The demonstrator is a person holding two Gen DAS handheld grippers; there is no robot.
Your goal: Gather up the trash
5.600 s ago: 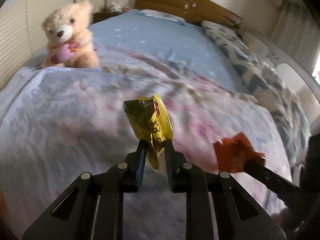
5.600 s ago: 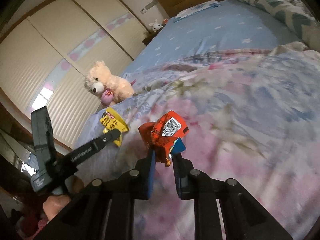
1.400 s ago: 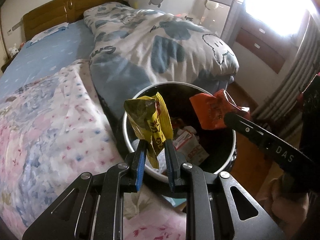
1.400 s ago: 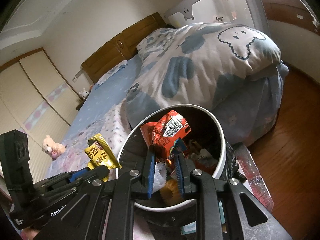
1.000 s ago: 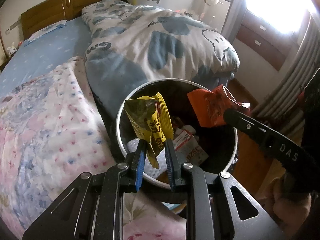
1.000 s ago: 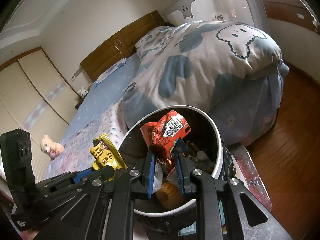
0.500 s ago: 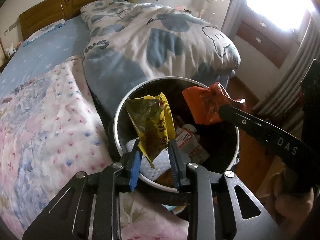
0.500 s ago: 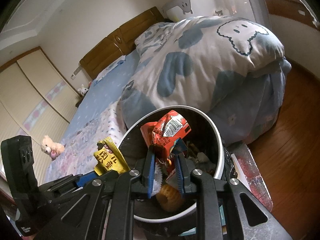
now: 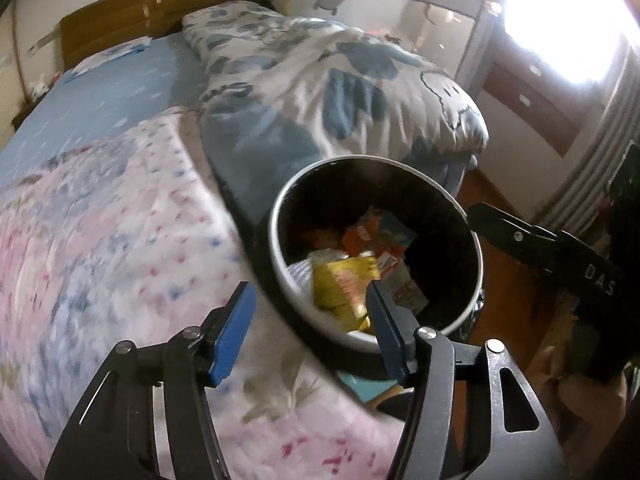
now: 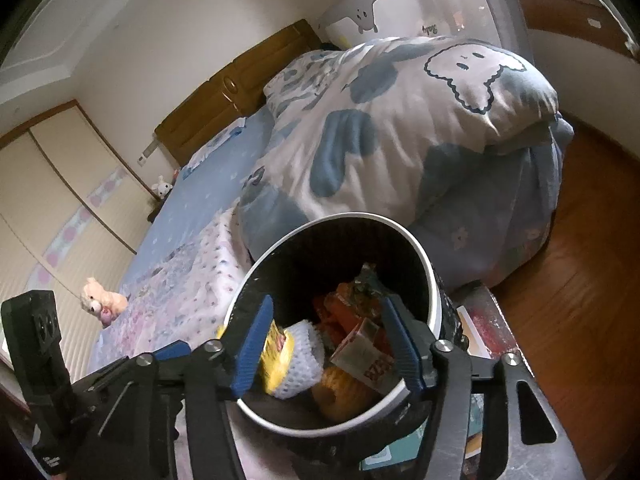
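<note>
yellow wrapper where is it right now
In the left wrist view the yellow wrapper lies inside the trash bin, near its left wall, beside orange packets.

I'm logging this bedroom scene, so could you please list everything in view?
trash bin: one, white rim, black inside, beside the bed.
yellow wrapper: one, inside the bin.
orange wrapper: one, inside the bin.
white foam net: one, inside the bin.
floral quilt: one, pink, on the bed.
cloud duvet: one, blue and white, bunched on the bed.
teddy bear: one, beige, on the quilt.
headboard: one, brown wood.
left gripper: jaws opening, empty.
right gripper: jaws opening, empty.
</note>
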